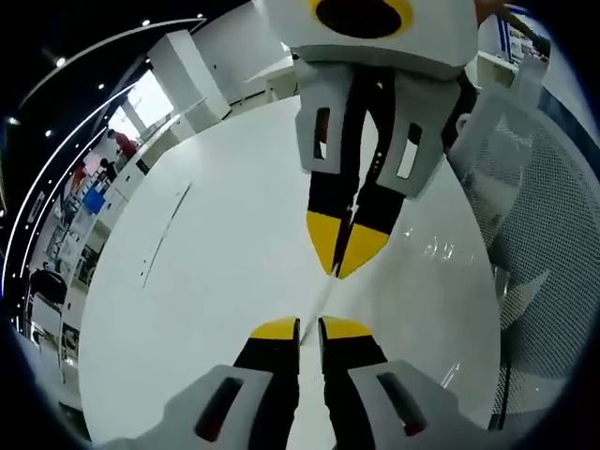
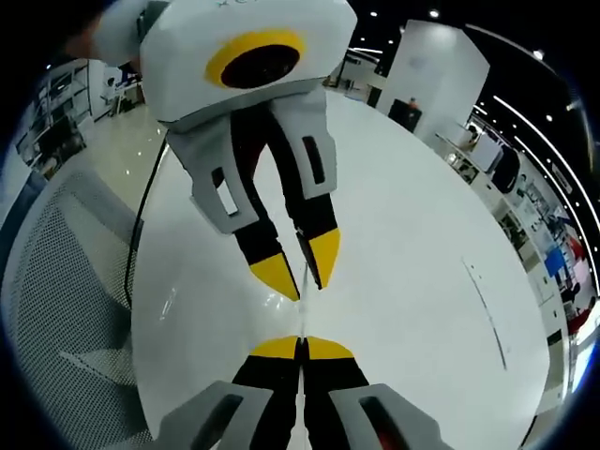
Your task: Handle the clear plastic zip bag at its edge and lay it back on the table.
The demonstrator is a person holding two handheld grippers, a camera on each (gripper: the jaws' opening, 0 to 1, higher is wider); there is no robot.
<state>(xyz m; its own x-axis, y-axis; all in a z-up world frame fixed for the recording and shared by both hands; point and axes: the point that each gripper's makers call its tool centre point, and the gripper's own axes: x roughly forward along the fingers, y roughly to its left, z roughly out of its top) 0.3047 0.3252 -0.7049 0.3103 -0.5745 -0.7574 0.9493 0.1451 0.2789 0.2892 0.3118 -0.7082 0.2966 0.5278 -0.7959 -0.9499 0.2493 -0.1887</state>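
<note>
Left gripper view: left gripper (image 1: 309, 323) and right gripper (image 1: 343, 251) are both pinching the clear zip bag's (image 1: 330, 291) edge between them, above the white table (image 1: 216, 281).

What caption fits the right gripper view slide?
Two yellow-tipped tools, right tool and left tool, meet tip to tip over white table, stretching clear bag edge.

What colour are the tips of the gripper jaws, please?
Yellow, on black jaws; clearest on the right gripper in the right gripper view.
</note>
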